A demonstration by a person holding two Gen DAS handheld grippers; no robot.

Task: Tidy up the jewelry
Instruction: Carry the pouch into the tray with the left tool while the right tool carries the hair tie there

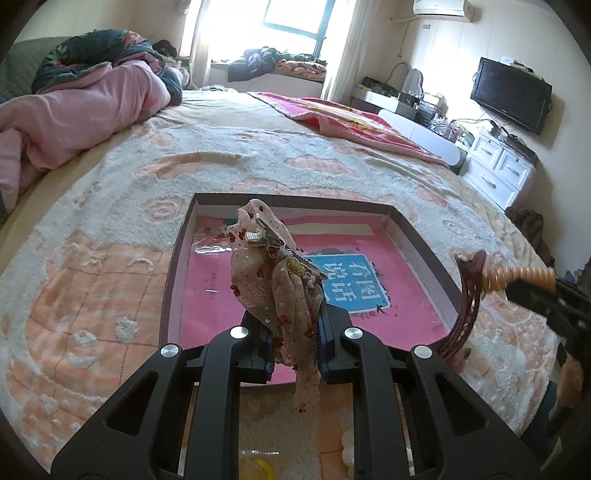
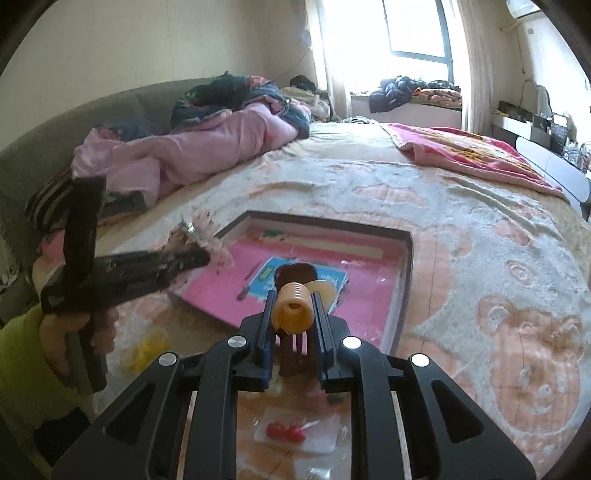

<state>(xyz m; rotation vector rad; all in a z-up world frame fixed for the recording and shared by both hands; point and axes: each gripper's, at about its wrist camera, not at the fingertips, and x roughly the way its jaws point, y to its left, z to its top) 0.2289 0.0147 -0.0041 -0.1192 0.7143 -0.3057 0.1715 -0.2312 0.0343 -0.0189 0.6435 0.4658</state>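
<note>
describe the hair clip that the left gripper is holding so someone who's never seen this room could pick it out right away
On the bed, a shallow open box with a pink lining lies on the peach blanket. Above it, the left gripper is shut on a fabric hair clip: beige gauze dotted with red, with a metal clip on top. The right gripper is shut on a dark comb instead.

You face a wide bed (image 1: 258, 162) covered by a plush cream and peach blanket (image 1: 110, 236). A pink quilt (image 1: 74, 118) is bunched at its far left, against a grey-green headboard (image 2: 110, 110), and a red blanket (image 1: 351, 122) lies toward the right. Bright daylight pours through the window (image 1: 291, 18) with pale curtains (image 1: 343, 48). On your right, a dark television (image 1: 511, 94) hangs on the cream wall (image 1: 491, 40) above a white dresser (image 1: 498, 166); an air conditioner (image 1: 441, 7) sits high up.
</note>
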